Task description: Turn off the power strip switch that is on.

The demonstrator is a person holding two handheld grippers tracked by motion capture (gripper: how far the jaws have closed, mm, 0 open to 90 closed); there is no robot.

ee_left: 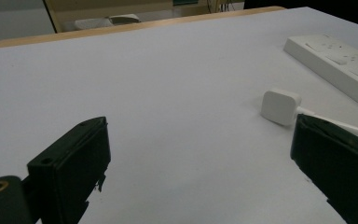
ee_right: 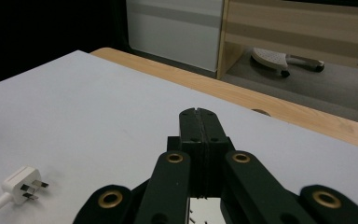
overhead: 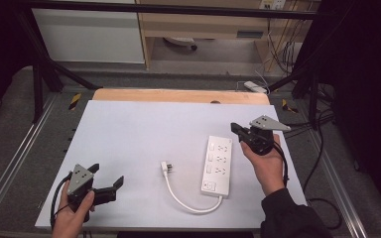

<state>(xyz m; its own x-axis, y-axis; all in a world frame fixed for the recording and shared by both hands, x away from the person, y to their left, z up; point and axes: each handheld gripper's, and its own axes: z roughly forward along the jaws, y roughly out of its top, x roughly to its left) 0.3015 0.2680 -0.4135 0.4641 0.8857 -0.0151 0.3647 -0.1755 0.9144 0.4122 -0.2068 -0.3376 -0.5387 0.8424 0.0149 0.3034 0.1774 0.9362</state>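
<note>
White table [overhead: 129, 129] bears power strip [overhead: 217, 166] (right gripper [overhead: 235, 128] clamped empty).

A white power strip [overhead: 217, 164] lies flat, its cord curling to the unplugged plug [overhead: 167, 168].

the high view looks forward and down from above the person's side, taking in the whole white worktop [overhead: 144, 129] from some distance. the left gripper view sits low and close over the worktop, facing across it toward the plug [ee_left: 280, 106] and power strip [ee_left: 340, 63]. the right gripper view looks along its own hand-held gripper [ee_right: 199, 112] toward the worktop's far wooden edge [ee_right: 279, 105]. all three views share the plug and the white surface.
</note>
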